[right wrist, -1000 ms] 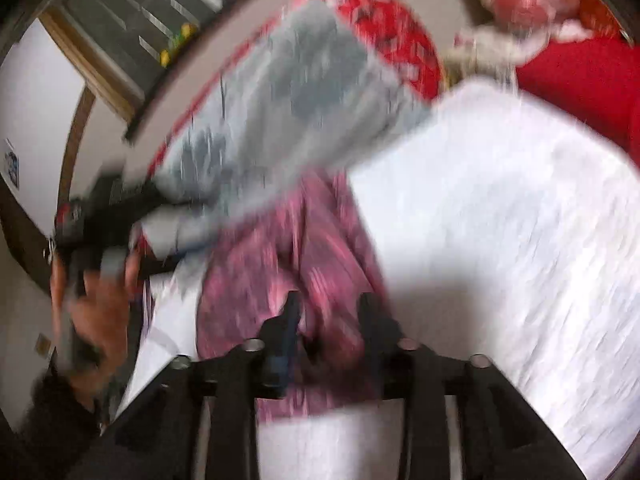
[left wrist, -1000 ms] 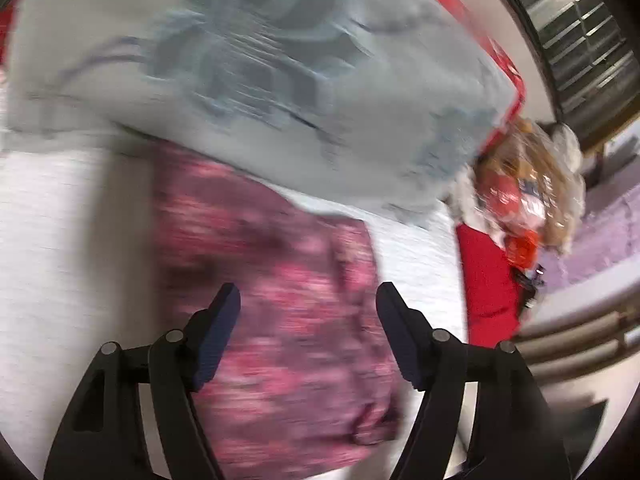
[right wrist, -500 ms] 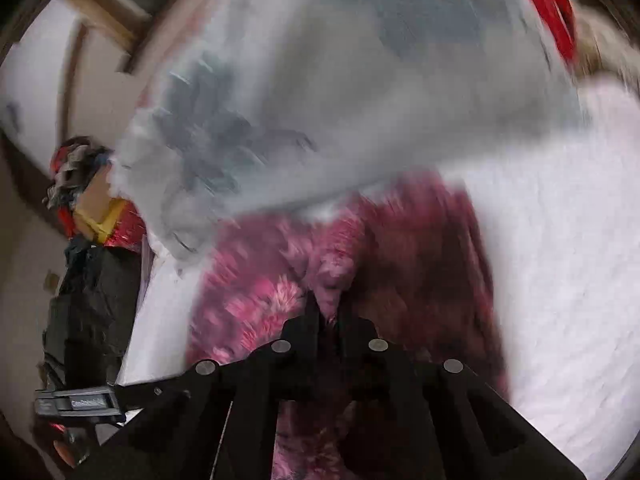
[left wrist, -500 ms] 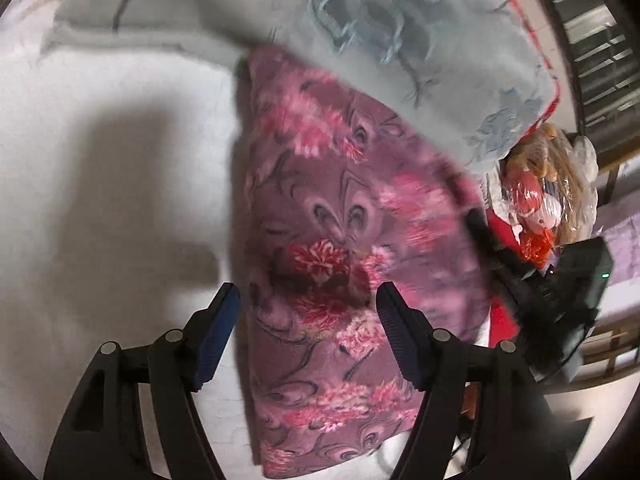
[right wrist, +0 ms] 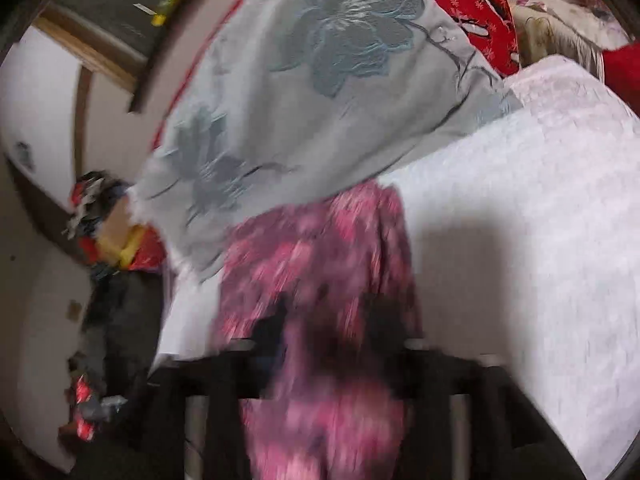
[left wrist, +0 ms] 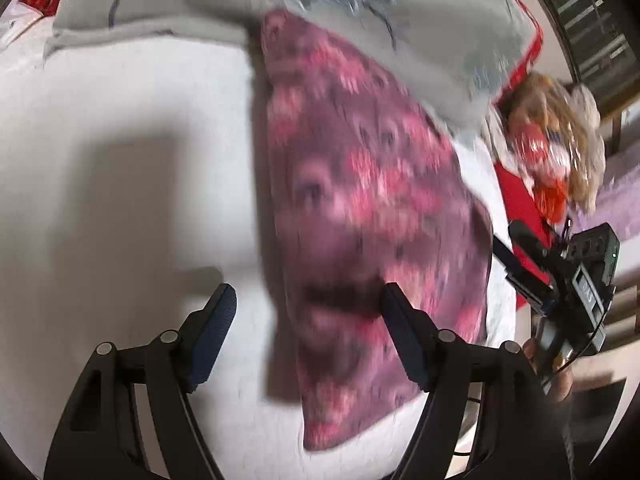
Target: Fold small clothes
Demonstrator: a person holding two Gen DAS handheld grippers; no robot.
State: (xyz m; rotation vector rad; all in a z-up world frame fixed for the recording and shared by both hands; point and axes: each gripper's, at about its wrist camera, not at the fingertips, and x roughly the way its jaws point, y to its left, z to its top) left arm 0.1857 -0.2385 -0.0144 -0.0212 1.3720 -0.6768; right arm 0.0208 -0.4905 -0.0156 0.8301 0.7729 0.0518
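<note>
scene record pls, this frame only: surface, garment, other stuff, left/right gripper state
surface: white textured bedcover
garment: pink-and-purple floral cloth, lying flat in a long strip, far end tucked under the pillow
pillow: grey pillow with blue flower print, behind the cloth
left gripper: open, above the cloth's left edge, nothing clamped
right gripper: blurred; jaws have just been opening, apart over the cloth, no pinch visible
clutter: red fabric behind the pillow; crinkly bag off the bed
image quality: motion blur in both views

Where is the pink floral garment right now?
The pink floral garment lies on the white bedspread, its far end tucked under the grey flowered pillow, centre-right in the left wrist view.
</note>
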